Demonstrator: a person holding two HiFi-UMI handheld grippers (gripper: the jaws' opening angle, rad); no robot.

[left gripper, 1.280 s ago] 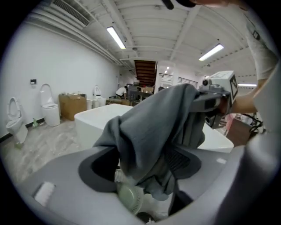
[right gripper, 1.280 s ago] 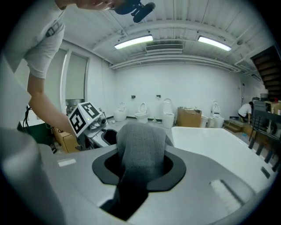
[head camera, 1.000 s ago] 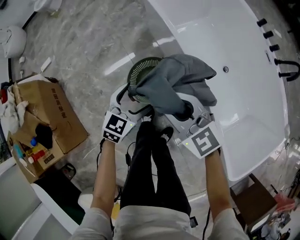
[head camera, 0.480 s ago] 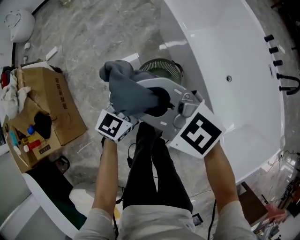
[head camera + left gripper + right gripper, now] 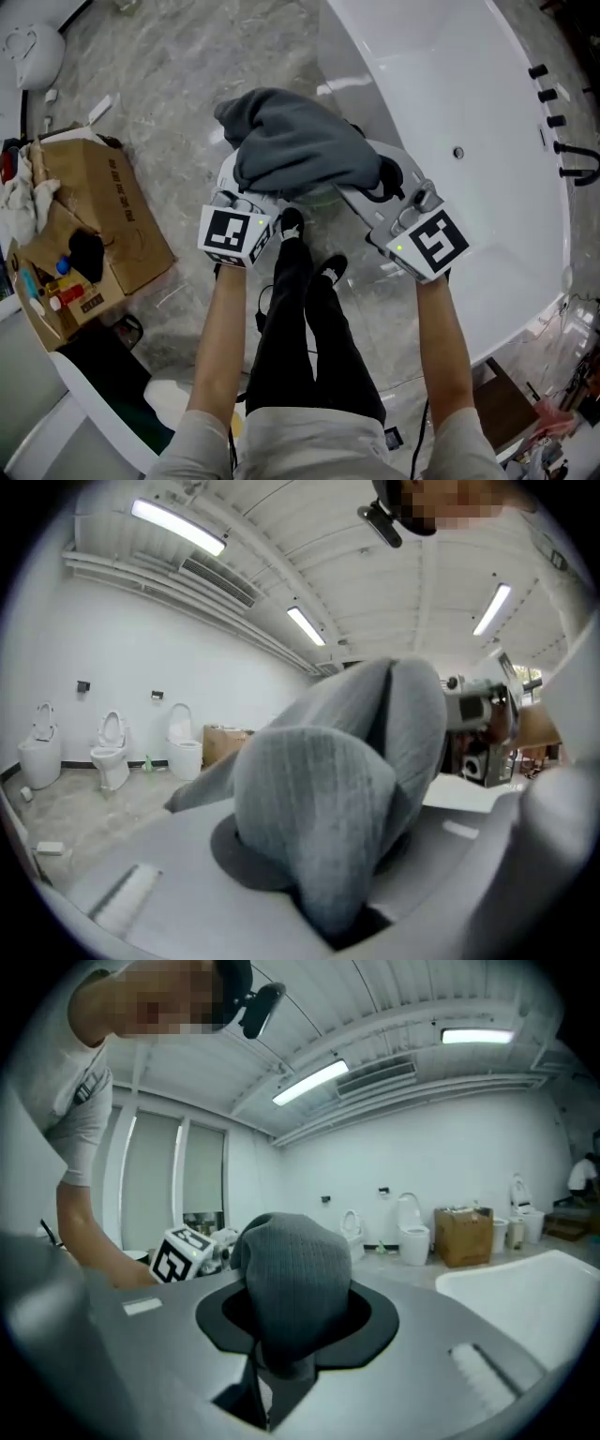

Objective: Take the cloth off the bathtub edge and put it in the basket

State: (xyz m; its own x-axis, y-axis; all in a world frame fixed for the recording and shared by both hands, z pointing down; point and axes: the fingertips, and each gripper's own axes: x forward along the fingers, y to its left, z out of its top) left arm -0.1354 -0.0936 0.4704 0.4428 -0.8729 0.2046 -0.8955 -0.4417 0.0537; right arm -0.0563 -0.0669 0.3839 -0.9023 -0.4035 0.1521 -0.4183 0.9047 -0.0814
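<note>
A grey cloth (image 5: pixel 295 141) hangs bunched between my two grippers, above the marble floor beside the white bathtub (image 5: pixel 487 187). My left gripper (image 5: pixel 246 195) is closing its jaws, and a thick fold of the cloth (image 5: pixel 319 799) is pinched between them. My right gripper (image 5: pixel 380 178) is shut on another bunch of the cloth (image 5: pixel 295 1279). The green basket lies almost wholly hidden under the cloth; a bit of its rim (image 5: pixel 352 128) shows at the cloth's far right edge.
An open cardboard box (image 5: pixel 84 234) full of clutter stands on the floor at the left. Black taps (image 5: pixel 553 94) line the tub's far side. The person's legs and shoes (image 5: pixel 291 225) are right below the grippers. Toilets (image 5: pixel 111 752) stand along a far wall.
The cloth swung to the left and then back over the basket. The left gripper, open before, has now closed on it. The right gripper kept its hold throughout.
</note>
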